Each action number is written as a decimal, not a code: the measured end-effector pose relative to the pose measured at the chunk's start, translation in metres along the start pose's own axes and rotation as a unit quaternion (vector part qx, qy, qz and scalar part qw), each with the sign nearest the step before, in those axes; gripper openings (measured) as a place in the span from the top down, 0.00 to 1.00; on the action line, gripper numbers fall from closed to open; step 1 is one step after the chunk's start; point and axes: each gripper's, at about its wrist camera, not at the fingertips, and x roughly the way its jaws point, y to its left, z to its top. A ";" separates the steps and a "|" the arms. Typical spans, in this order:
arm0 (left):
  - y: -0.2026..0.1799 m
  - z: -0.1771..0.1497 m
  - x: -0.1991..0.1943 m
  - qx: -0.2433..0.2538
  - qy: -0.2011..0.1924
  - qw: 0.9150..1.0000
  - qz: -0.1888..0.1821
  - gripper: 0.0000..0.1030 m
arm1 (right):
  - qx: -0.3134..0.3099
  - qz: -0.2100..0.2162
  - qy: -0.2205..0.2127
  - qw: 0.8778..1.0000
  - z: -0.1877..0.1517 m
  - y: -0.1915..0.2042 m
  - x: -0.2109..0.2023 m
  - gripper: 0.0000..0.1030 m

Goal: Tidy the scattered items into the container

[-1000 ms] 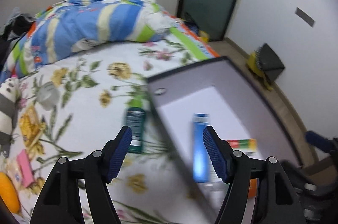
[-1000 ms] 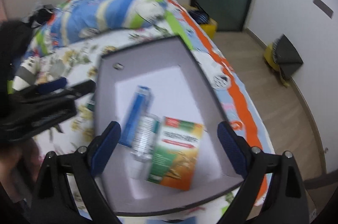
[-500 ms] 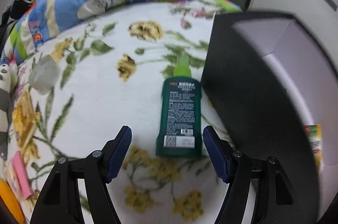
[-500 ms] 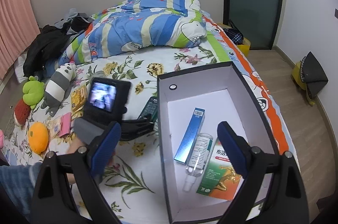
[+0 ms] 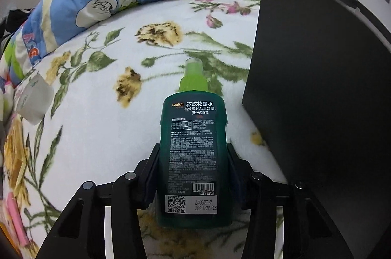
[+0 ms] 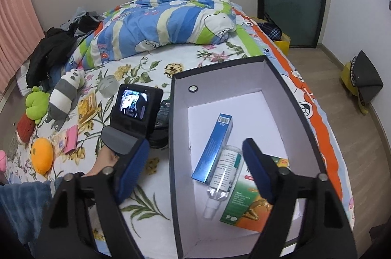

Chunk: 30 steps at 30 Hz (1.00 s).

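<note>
A dark green spray bottle (image 5: 193, 151) with a light green cap lies on the floral bedsheet, cap pointing away. My left gripper (image 5: 193, 161) is shut on the bottle's body, just left of the black box's outer wall (image 5: 305, 88). In the right wrist view the box (image 6: 178, 161) stands open on the bed; it holds a blue carton (image 6: 212, 149), a clear spray bottle (image 6: 222, 173) and a green and orange carton (image 6: 249, 205). My right gripper (image 6: 195, 173) hovers open and empty above the box's near left part. The left gripper's body (image 6: 136, 112) shows beside the box.
A striped quilt (image 6: 171, 22) lies at the head of the bed. Plush toys (image 6: 66, 93), an orange toy (image 6: 41, 154), a pink item (image 6: 70, 137), a yellow packet (image 6: 86, 107) and a grey cup (image 6: 107, 85) lie on the sheet to the left. Wooden floor (image 6: 354, 137) lies right of the bed.
My left gripper moved forward and down over the green bottle and closed on it. My right gripper drew back and rose a little over the box, still open.
</note>
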 end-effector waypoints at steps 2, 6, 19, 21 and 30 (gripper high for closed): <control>0.006 -0.003 -0.004 -0.010 -0.003 1.000 -0.001 0.53 | -0.004 -0.001 -0.001 1.000 0.002 0.004 -0.001 0.27; 0.021 -0.007 -0.014 -0.016 -0.017 1.000 0.008 0.53 | -0.008 -0.001 -0.007 1.000 0.006 0.007 -0.005 0.27; 0.003 0.014 -0.138 0.022 -0.115 0.992 -0.043 0.53 | 0.018 -0.004 -0.045 0.999 0.007 -0.001 -0.038 0.27; -0.020 0.022 -0.159 0.037 -0.131 0.988 -0.074 0.53 | 0.021 -0.010 -0.054 0.998 0.007 -0.007 -0.050 0.27; -0.113 0.030 -0.126 0.071 -0.010 0.983 -0.171 0.46 | 0.043 -0.048 -0.064 0.996 0.001 -0.039 -0.079 0.27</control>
